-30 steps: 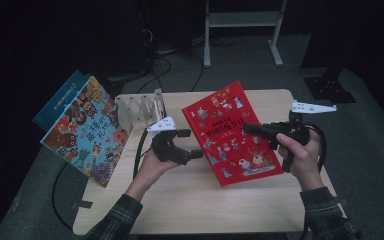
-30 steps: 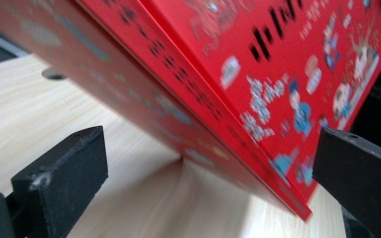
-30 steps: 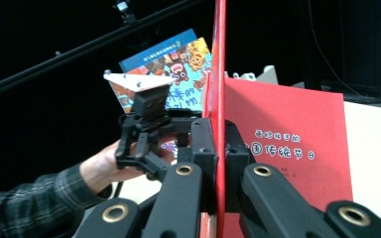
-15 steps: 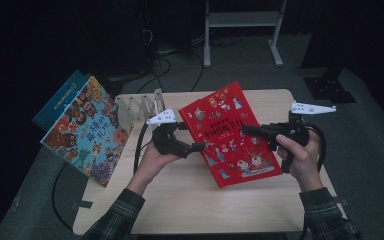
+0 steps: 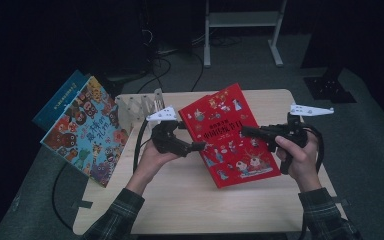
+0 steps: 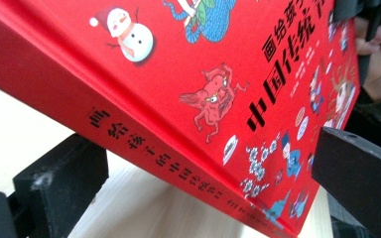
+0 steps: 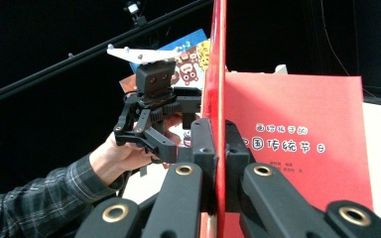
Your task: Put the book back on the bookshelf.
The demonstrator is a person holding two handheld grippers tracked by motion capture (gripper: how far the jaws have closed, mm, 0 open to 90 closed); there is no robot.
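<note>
Hardcover book (image 5: 228, 135) above table (image 5: 190, 200) centre, between left gripper (image 5: 196, 147) and right gripper (image 5: 247, 131); wooden rack (image 5: 137, 106) behind left gripper; picture book (image 5: 87, 131) at table's left edge, leaning.

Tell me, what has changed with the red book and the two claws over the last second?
The left claw has crept toward the red book and now straddles its spine edge, jaws open. The book's left side has risen slightly off the table. The right claw stays clamped on the book's cover, and the blue picture book still leans at the table's left edge.
</note>
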